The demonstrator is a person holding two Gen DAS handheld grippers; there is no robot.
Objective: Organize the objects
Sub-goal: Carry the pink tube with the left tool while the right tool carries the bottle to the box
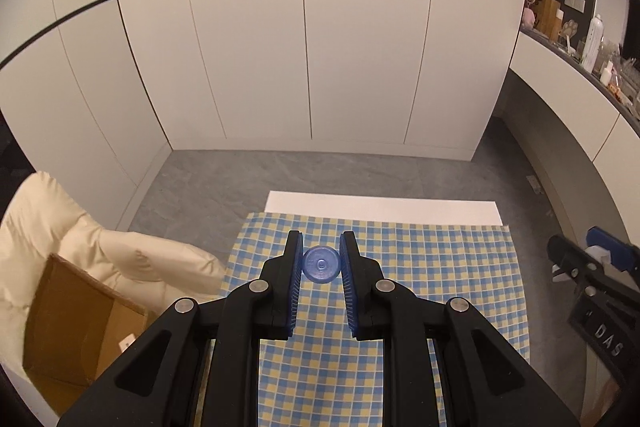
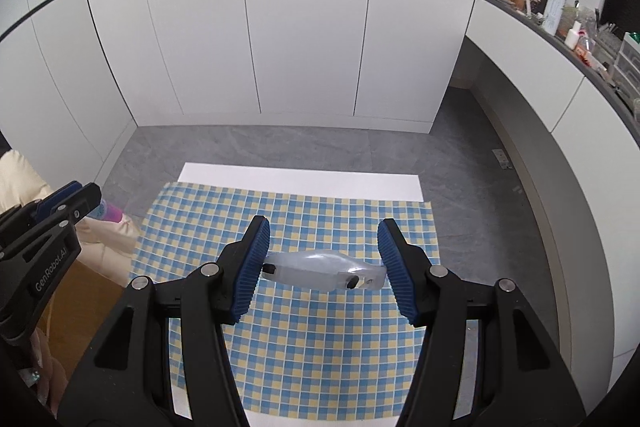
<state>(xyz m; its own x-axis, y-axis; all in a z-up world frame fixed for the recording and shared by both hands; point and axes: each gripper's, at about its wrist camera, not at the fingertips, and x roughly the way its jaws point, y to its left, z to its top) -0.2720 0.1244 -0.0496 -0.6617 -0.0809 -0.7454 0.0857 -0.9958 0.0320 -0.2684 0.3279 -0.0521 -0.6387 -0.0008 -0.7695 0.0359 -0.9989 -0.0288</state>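
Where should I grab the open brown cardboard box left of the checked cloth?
Pinch the upper rim of the brown cardboard box, coming down from above. It stands open-topped, so its thin wall edge would likely slip between the jaws, while the wide body looks too broad to span.

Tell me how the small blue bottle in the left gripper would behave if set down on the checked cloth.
The blue bottle shows a round end between the left gripper's fingers, so laid on its side it would probably roll. It looks like small, thin plastic, likely light. The checked cloth may slow a roll a little.
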